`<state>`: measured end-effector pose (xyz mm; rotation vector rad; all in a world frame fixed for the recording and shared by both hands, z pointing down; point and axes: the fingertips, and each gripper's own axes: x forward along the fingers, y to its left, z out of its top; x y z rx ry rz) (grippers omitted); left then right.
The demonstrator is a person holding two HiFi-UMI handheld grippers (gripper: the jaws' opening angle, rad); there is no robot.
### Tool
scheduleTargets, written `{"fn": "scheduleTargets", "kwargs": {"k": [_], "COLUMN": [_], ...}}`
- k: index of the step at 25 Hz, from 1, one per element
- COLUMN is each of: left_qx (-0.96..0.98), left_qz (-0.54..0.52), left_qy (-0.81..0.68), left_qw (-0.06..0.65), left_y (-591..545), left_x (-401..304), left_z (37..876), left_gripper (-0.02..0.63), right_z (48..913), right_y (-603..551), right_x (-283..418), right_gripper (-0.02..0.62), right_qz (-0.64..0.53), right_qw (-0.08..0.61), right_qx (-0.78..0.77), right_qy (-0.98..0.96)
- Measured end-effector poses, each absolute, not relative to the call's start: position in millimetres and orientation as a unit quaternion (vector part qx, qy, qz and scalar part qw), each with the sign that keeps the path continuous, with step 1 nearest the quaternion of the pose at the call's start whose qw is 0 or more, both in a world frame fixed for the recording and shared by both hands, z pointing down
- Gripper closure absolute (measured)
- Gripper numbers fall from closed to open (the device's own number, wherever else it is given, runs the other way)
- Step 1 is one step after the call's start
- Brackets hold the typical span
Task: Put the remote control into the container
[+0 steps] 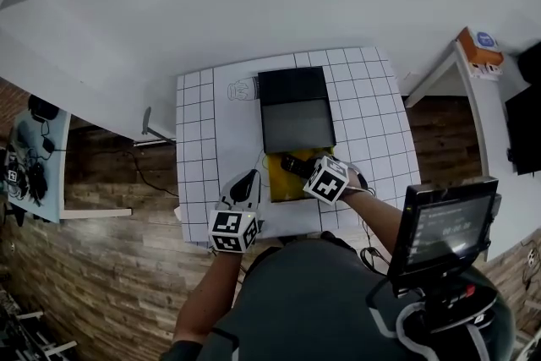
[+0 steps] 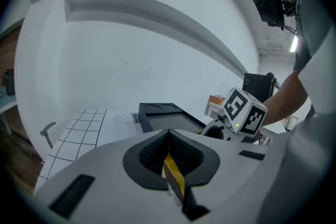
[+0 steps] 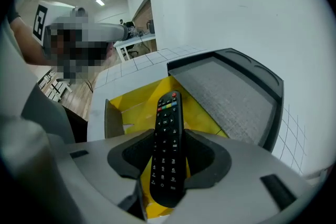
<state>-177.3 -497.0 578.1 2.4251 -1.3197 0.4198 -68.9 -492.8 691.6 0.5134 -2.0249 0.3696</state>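
The black remote control (image 3: 167,150) sits lengthwise between the jaws of my right gripper (image 3: 169,136), which is shut on it. Its coloured buttons point away from me. It hangs just above a yellow open container (image 3: 135,104). From the head view, the right gripper (image 1: 303,167) holds the remote (image 1: 292,164) over the yellow container (image 1: 281,184) near the table's front. My left gripper (image 1: 244,187) rests to the left of the yellow container, its jaws together and nothing held. In the left gripper view its jaws (image 2: 168,136) meet in a closed seam.
A dark tray with a grey lining (image 1: 296,125) lies just beyond the yellow container, on a white mat with a grid (image 1: 199,123). The table's front edge is close to my body. A side table (image 1: 38,169) with dark items stands at the left, and a screen (image 1: 444,224) at the lower right.
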Motion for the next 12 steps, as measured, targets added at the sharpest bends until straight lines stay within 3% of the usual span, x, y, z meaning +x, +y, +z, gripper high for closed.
{"fn": "scheduleTargets", "kwargs": {"k": [12], "left_qx": [0.856], "left_qz": [0.142], "left_qy": [-0.466], "left_qw": [0.173], "left_y": [-495], "left_x": [-178], "left_z": [574], "left_gripper": [0.597], "right_z": [714], "right_y": [-486], "right_x": [-70], "right_gripper": [0.416], "right_qz": [0.135], "right_qw": [0.563], "right_qx": [0.179], "right_qy": [-0.796]}}
